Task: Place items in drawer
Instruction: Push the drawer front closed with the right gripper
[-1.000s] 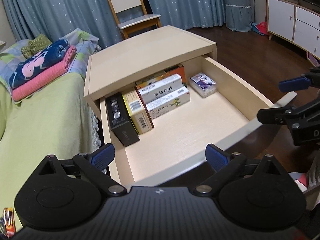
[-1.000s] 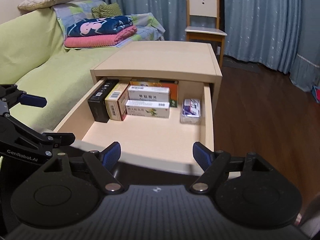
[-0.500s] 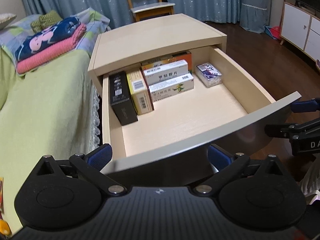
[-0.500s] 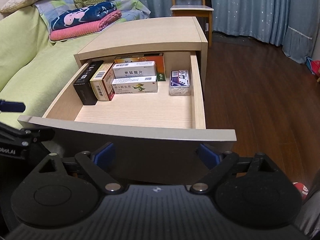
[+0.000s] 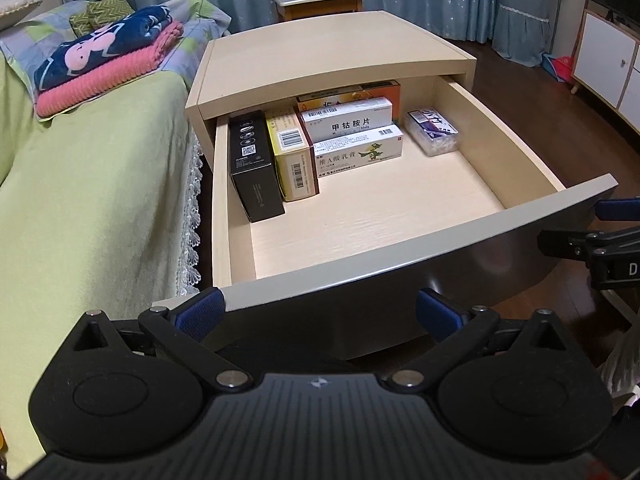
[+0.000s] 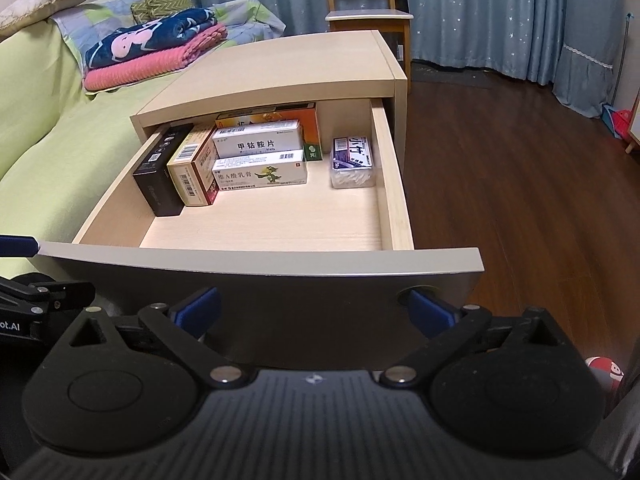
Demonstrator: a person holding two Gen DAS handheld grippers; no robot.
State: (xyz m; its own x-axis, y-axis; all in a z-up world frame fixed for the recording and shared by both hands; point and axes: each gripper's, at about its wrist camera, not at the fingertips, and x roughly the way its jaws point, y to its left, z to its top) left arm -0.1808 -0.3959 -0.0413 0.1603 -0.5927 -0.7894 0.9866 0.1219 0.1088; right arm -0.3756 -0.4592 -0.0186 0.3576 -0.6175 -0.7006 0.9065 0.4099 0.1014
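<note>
The pale wood nightstand drawer point(image 5: 400, 252) point(image 6: 260, 260) stands pulled fully out. Inside, at the back, lie a black box point(image 5: 254, 168) point(image 6: 158, 178), a yellow box point(image 5: 292, 152) point(image 6: 192, 168), two white medicine boxes point(image 5: 352, 136) point(image 6: 260, 160), an orange box point(image 5: 348, 92) and a clear box of cotton swabs point(image 5: 432, 132) point(image 6: 354, 162). My left gripper point(image 5: 320, 312) is open, low in front of the drawer's front panel, holding nothing. My right gripper point(image 6: 314, 308) is open too, just before the panel, empty. Each gripper shows at the edge of the other's view.
A green sofa point(image 5: 80, 200) with folded blankets point(image 5: 104, 60) flanks the nightstand on the left. A wooden chair point(image 6: 368, 12) and blue curtains stand behind. Dark wood floor point(image 6: 520, 180) lies to the right, with a white cabinet point(image 5: 608, 68) at the far right.
Both grippers have pulled back and dropped lower, so the drawer front now fills the near view. The drawer's contents have not moved.
</note>
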